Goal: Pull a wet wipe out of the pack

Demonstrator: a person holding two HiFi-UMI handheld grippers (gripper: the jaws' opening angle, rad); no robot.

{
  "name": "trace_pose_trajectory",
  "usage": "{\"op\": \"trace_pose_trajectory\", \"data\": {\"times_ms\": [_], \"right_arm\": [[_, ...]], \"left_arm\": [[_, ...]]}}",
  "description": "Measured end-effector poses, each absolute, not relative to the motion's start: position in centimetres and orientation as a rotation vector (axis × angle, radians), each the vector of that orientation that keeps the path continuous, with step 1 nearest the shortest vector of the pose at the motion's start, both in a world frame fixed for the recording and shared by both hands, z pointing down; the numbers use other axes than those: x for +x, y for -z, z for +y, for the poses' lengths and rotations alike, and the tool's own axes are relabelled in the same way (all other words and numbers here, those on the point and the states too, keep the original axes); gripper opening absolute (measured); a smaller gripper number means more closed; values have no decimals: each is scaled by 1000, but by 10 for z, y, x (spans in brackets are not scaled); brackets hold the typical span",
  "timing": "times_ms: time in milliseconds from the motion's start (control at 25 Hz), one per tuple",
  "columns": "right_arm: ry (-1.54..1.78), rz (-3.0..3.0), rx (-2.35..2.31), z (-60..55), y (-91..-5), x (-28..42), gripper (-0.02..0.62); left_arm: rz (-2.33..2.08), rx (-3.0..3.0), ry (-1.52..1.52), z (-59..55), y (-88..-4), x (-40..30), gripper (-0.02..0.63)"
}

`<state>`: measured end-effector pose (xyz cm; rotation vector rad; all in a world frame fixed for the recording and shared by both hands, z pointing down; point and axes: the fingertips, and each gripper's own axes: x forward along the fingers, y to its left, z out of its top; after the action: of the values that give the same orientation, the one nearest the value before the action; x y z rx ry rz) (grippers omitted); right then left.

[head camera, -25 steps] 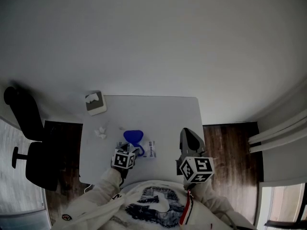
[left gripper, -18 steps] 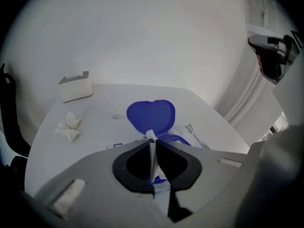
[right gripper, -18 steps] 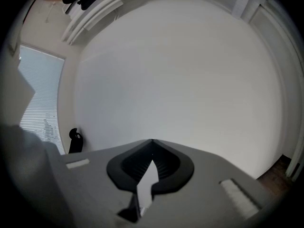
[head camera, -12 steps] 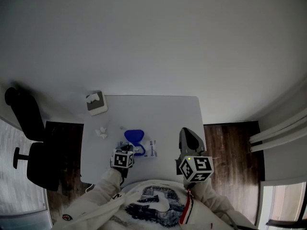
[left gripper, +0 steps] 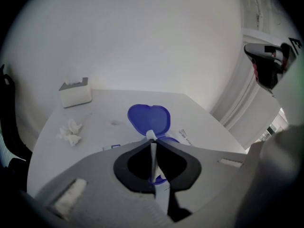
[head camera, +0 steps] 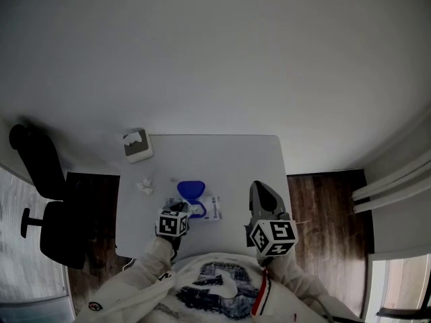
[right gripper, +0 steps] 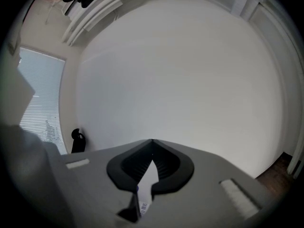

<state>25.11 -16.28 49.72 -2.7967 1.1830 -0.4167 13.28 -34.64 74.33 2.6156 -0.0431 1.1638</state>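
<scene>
Seen from above, a person sits at a white table [head camera: 222, 157] with a gripper in each hand. The left gripper [head camera: 186, 212] points down at a wipe pack [head camera: 211, 208] lying near the table's front edge. The pack's blue lid [left gripper: 148, 119] stands open, tilted back. In the left gripper view, the jaws are closed tight on a wipe [left gripper: 153, 156]: a thin white strip rises from the pack's opening and is pinched between the tips, its end poking just above them.

The right gripper [head camera: 258, 188] hovers to the right of the pack, apart from it. In the right gripper view its jaw tips [right gripper: 152, 140] meet, facing a plain wall.

A tissue box [head camera: 137, 145] sits at the table's far left corner. Crumpled wipes [head camera: 143, 186] lie between it and the pack. A black chair [head camera: 47, 200] stands left of the table.
</scene>
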Motion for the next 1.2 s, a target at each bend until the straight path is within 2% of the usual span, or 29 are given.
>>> {"op": "trace_pose_trajectory", "data": {"times_ms": [360,960,1200], "right_arm": [[419,1201,-2767,-171,-498,237,5],[435,1159,-2767,-167,-500,227,5],[444,1149,-2766,-165,-503,227,5]], "left_arm": [[-15,2627,-1088,-348,-713,129,9],[107,2881,-1292,-335,-720,143,12],[122,2851,-1219,-328,-711,141,12]]}}
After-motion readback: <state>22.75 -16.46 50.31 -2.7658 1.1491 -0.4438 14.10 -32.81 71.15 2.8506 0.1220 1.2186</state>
